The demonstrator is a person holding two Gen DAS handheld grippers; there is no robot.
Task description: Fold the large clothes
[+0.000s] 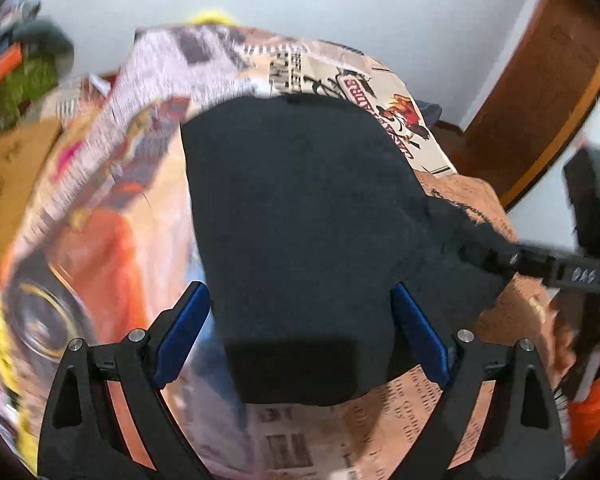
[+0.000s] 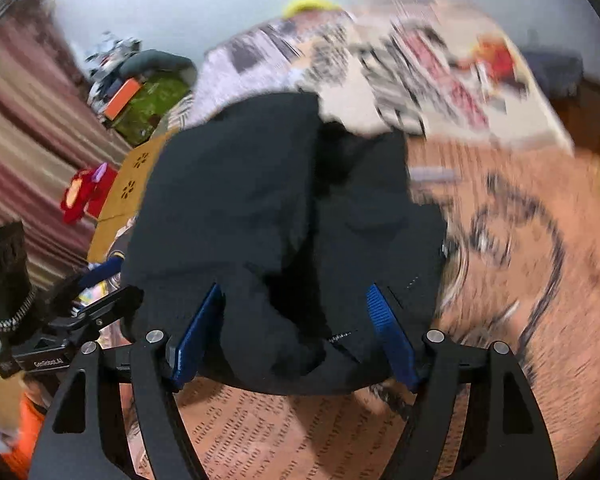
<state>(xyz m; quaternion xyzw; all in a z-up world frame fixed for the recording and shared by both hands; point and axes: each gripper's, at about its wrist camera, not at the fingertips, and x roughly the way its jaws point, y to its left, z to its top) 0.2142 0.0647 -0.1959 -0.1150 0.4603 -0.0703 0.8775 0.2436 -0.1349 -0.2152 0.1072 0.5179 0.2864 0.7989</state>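
A black garment (image 1: 300, 216) lies on a bed spread with a newspaper-print sheet (image 1: 384, 92), seen from both wrist cameras. In the left view the cloth sits in a fairly flat, rounded slab, its near edge between the blue pads (image 1: 184, 328) of the left gripper (image 1: 300, 340), whose fingers stand wide apart and hold nothing that can be made out. At the right of that view the right gripper (image 1: 496, 254) reaches in with its tip at the garment's side edge, where the cloth is pulled out to a point. The right view shows the garment (image 2: 236, 208) bunched in deep folds, its near part heaped between the right gripper's (image 2: 296, 336) blue pads (image 2: 388, 328), which are spread apart on either side of the fabric; whether they pinch any of it cannot be told. The left gripper (image 2: 100, 308) shows at the lower left of that view, beside the cloth. Both frames are smeared by motion blur. A green bag (image 2: 152, 100) and an orange box (image 2: 122, 98) lie beyond the bed, near a striped curtain (image 2: 24, 128).
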